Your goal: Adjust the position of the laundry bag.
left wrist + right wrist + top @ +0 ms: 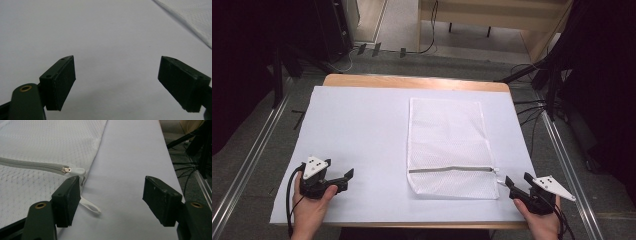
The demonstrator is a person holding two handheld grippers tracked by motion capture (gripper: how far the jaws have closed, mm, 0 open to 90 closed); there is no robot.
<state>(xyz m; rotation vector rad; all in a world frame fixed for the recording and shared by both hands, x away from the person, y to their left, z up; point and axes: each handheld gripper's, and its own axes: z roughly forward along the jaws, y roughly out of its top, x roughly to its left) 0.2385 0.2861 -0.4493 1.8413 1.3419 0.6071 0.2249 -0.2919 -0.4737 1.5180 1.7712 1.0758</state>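
Item: white mesh laundry bag (pixel 447 145), zipper (pixel 451 169) crosswise, its pull end just beside our right tongs (pixel 515 183); both tongs, left tongs (pixel 339 176) included, gape apart, empty.

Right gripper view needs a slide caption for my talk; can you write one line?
Open right gripper poised beside the mesh bag, near its closed zipper's pull.

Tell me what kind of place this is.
Probably a lab or studio rig for recording manipulation: a wooden table under a white sheet, metal floor rails, loose cables, and a mesh laundry bag as prop.
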